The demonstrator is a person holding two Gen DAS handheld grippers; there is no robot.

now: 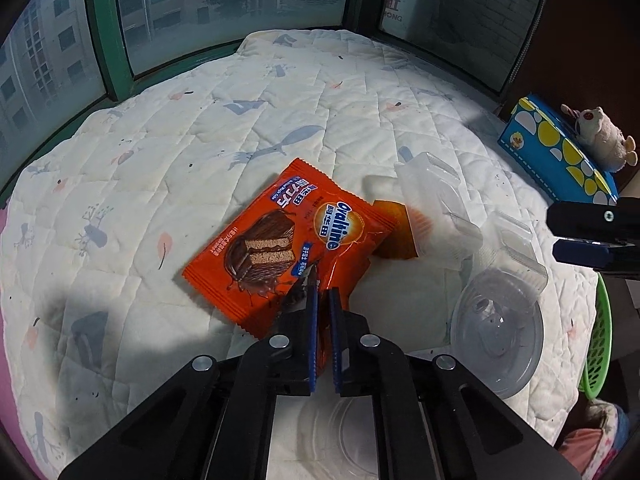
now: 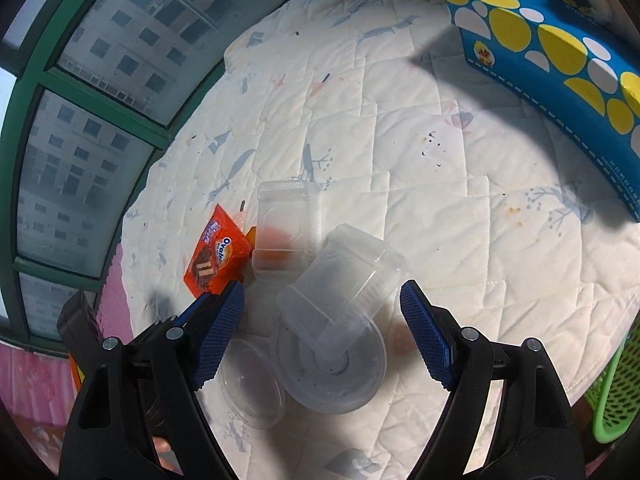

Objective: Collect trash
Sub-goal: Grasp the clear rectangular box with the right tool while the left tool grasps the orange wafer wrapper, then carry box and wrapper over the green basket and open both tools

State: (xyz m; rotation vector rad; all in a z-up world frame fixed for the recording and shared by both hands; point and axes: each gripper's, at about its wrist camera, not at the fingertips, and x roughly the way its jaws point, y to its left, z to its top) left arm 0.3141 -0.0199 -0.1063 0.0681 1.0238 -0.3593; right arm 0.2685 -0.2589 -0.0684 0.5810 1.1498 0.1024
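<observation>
The left tool (image 1: 323,296) is clenched on the near corner of the orange Ovaltine wrapper (image 1: 280,244), which lies on the quilted bed (image 1: 200,140); pinching an edge suits something so flat. The right tool (image 2: 322,304) hangs released, its jaws spread wide around the clear plastic containers (image 2: 340,280) and round lid (image 2: 332,364), probably to take them next. A green basket (image 2: 616,392) waits beside the bed.

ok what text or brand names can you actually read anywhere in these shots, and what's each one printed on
"Ovaltine": upside down on the orange snack wrapper, pinched at its near edge by the left gripper; the right wrist view shows only "Oval".
"ONG": end of a word on the sign behind the window; the rest is cut off.
Asian characters and small print on the wrapper: too small to read.
Small print along the blue dotted box: blurred.
Clear plastic containers: no text.
</observation>
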